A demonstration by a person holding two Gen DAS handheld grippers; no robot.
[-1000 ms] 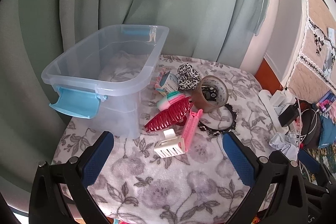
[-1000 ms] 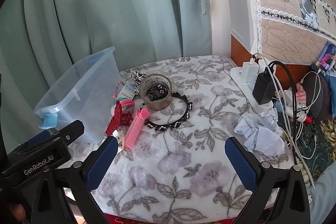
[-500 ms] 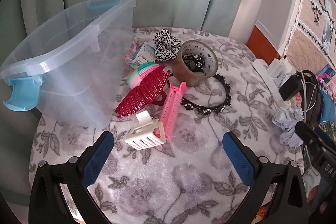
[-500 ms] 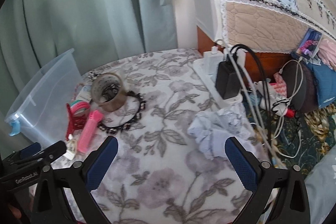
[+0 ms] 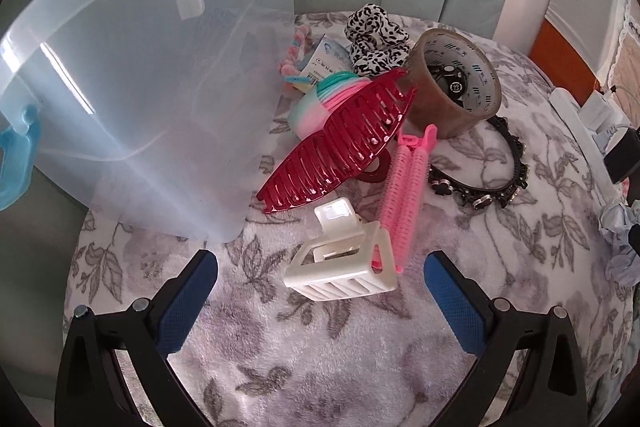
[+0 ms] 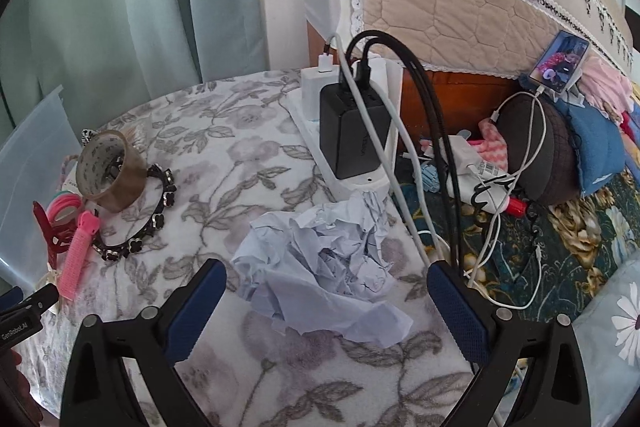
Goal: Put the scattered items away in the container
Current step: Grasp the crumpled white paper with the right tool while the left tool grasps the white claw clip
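Jaws wide on both grippers, nothing held: left gripper hangs over the floral desk just short of the white claw clip, right gripper over the crumpled paper. Clear plastic container stands at desk's left edge. Beside it red claw clip, pink roller clip touching the white clip, tape roll, black headband, spotted scrunchie, all outside the container
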